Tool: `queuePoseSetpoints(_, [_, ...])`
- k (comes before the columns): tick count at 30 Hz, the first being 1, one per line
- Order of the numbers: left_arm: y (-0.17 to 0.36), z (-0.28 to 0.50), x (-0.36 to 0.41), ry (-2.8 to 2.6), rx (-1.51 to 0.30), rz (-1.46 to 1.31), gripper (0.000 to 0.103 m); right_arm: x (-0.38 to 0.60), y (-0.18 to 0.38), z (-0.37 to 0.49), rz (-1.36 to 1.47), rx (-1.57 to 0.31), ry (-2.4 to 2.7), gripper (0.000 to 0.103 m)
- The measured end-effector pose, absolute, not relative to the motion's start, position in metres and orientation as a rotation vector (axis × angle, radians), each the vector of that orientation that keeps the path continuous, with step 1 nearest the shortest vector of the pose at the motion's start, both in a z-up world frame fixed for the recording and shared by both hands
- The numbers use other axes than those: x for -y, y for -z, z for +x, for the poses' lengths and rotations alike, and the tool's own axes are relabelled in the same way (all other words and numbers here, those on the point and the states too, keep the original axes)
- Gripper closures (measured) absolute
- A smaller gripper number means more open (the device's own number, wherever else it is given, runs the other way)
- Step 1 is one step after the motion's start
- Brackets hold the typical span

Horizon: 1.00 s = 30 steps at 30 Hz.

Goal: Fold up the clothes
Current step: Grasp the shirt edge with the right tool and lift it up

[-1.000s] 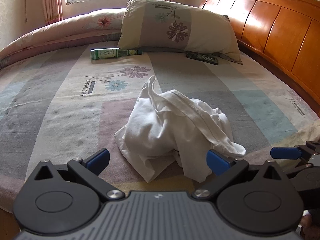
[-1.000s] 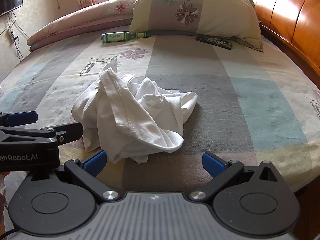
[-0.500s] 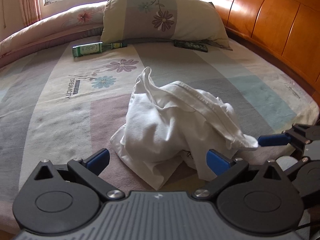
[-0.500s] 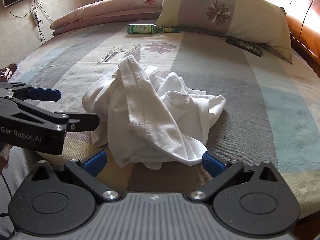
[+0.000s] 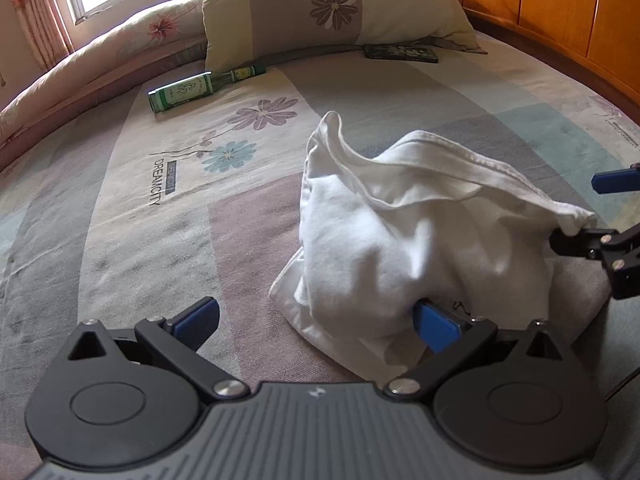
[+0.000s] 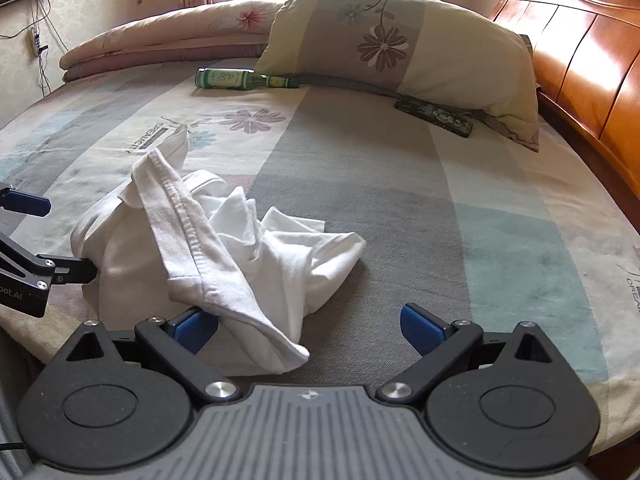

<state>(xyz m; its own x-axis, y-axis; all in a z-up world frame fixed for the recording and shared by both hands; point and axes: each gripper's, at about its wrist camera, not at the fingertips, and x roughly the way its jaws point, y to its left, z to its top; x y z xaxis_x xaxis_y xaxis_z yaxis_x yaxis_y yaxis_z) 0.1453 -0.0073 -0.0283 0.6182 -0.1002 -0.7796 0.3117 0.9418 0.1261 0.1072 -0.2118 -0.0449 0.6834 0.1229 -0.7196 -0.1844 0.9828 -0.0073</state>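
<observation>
— On the bed point(image 6: 400, 168)?
— A white garment point(image 5: 400, 240), all bunched up in a soft heap near the close edge of the striped, flowery sheet. One hemmed band sticking up at the far end, then running across the top of the heap.

— And the left claw point(image 5: 316, 322)?
— Spread wide, low over the bed. Right blue pad point(image 5: 436, 326) tucked under the near edge of the cloth. Left blue pad out over bare sheet, touching nothing.

— And the right claw point(image 6: 310, 326)?
— Spread wide too. Hemmed band draped over the left blue pad point(image 6: 192, 326). Right blue pad over bare sheet. Not pinching anything.

— Close together, the two?
— Yes. One on each side of the heap, each showing at the edge of the other's view.

— Anything else around?
— A big flowered pillow point(image 6: 400, 44) at the head of the bed. A green bottle point(image 5: 188, 90) lying on its side just beside it. A small dark flat thing point(image 6: 434, 114) poking out from under the pillow. A rolled quilt point(image 6: 168, 40) below the window. A wooden headboard point(image 6: 580, 44) on the right.
</observation>
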Motion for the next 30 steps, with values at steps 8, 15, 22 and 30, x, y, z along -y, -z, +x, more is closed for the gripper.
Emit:
queuePoseSetpoints(8, [0.024,0.152,0.018,0.279,-0.871,0.33,0.001,0.214,0.041,0.107,-0.058,-0.8,-0.274,0.03])
queuePoseSetpoints(15, [0.019,0.145,0.019,0.339,-0.874,0.328,0.001,0.204,0.043,0.105,-0.077,-0.822,-0.343,0.054])
queuePoseSetpoints(22, [0.019,0.143,0.022,0.363,-0.877,0.341,0.001,0.204,0.041,0.11,-0.089,-0.838,-0.391,0.088])
queuePoseSetpoints(30, [0.017,0.144,0.024,0.359,-0.873,0.348,0.001,0.224,0.025,0.125,-0.138,-0.802,-0.322,0.091])
